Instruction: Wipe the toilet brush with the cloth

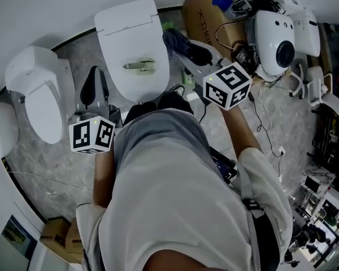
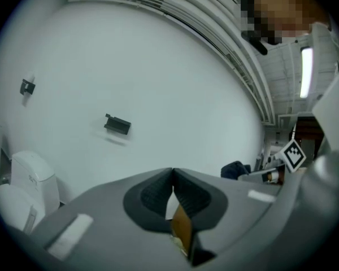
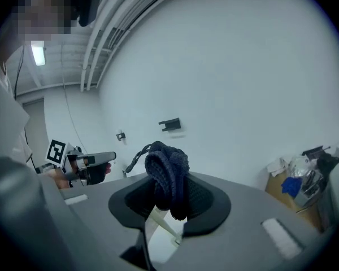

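While a person stands over the closed toilet [image 1: 133, 33], the head view shows the pale toilet brush [image 1: 139, 66] lying on its lid, small and indistinct, the torso hiding much of the floor. Left gripper view: the left gripper [image 2: 173, 174] has its jaws pressed together, empty. Right gripper view: the right gripper [image 3: 169, 192] clamps the dark blue cloth [image 3: 166, 165], which masks its fingertips

Head view steeply down; gripper views share wall [image 2: 158, 66].
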A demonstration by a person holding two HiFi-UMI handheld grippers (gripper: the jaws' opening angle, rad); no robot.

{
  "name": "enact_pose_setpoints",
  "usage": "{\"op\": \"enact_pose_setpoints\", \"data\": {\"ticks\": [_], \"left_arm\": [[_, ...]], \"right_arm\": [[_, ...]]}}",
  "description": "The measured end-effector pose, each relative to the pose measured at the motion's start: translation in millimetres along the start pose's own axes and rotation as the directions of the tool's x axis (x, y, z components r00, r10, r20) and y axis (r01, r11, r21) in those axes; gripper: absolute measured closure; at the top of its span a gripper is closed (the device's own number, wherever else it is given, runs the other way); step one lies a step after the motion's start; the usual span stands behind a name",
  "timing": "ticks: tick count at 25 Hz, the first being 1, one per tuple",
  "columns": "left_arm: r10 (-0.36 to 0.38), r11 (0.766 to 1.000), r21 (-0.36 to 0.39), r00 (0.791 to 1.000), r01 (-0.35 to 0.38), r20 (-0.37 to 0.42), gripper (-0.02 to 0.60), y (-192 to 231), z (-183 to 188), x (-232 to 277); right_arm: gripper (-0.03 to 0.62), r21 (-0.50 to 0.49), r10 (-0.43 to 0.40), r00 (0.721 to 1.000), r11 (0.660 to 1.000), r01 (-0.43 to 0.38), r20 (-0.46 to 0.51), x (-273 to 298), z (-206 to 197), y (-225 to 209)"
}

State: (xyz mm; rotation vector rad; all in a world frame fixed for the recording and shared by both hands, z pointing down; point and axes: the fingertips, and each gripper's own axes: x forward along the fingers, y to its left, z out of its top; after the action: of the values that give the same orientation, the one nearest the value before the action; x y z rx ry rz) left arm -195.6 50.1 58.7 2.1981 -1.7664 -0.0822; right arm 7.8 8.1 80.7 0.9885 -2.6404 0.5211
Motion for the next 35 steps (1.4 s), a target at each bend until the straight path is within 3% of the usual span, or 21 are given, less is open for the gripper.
{"op": "enact_pose_setpoints", "data": {"ticks": [4, 10, 35], "left_arm": [[-0.006, 1.000, 0.028, 0.999, 0.005, 0.033, 0.581, -15.8, 24.4, 1.8], [-0.045, 0.994, 0.102, 0.997, 0.039, 0.056, 0.581, -39.5, 47.0, -4.6], [0.000, 0.996, 0.085, 1.000, -0.001, 0.008, 0.581, -33.2, 22.3, -9.5]], "right_arm": [[0.496, -0.068, -0.036, 0.998, 0.997, 0.039, 0.043, -22.4, 23.2, -6.1], [0.496, -0.070, -0.080, 0.991, 0.994, 0.087, 0.105, -53.4, 30.7, -3.2], [0.500, -0.057, -0.094, 0.994, 0.994, 0.097, 0.050, -53.4, 3.2, 6.1]]}}
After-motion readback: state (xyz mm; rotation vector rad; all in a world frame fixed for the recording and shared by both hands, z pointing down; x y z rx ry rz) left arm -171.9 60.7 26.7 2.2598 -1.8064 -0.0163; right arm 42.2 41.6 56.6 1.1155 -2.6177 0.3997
